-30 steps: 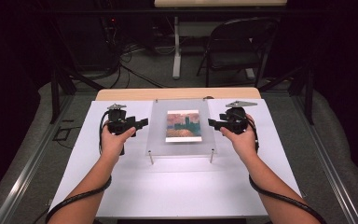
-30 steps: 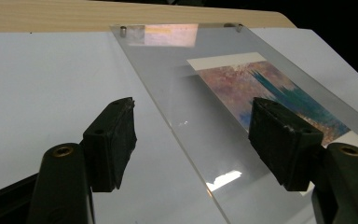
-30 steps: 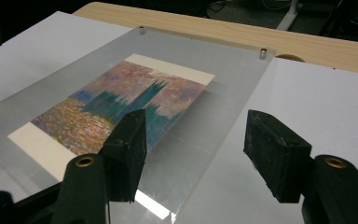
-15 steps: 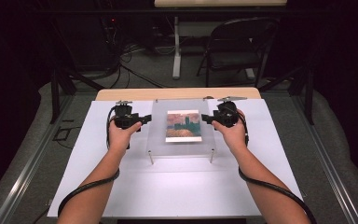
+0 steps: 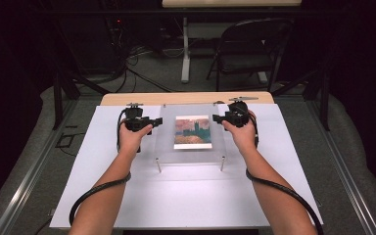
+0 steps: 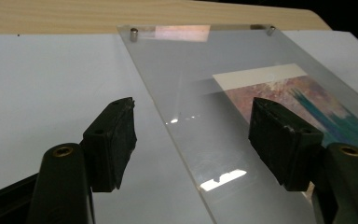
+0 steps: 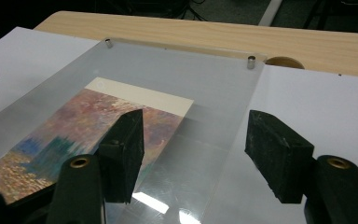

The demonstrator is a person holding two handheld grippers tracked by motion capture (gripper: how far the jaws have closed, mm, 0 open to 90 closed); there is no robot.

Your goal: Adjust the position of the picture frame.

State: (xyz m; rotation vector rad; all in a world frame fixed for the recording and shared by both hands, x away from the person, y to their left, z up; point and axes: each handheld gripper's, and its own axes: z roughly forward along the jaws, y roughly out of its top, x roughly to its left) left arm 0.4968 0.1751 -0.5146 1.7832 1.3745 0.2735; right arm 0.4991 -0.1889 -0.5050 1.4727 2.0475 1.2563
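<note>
A clear acrylic panel stands on short metal posts over a white sheet, with a colourful painted print under it. My left gripper is open at the panel's left edge. In the left gripper view, that gripper straddles the panel edge, one jaw over the sheet and one over the print. My right gripper is open at the right edge. In the right gripper view, the right gripper spans the panel edge beside the print.
The white sheet covers most of a wooden table, which has a round hole near its far edge. Corner posts stick up through the panel. A folding chair and cables stand beyond the table.
Both hands have moved forward and inward, bringing each open gripper from outside the panel up to its side edges.
</note>
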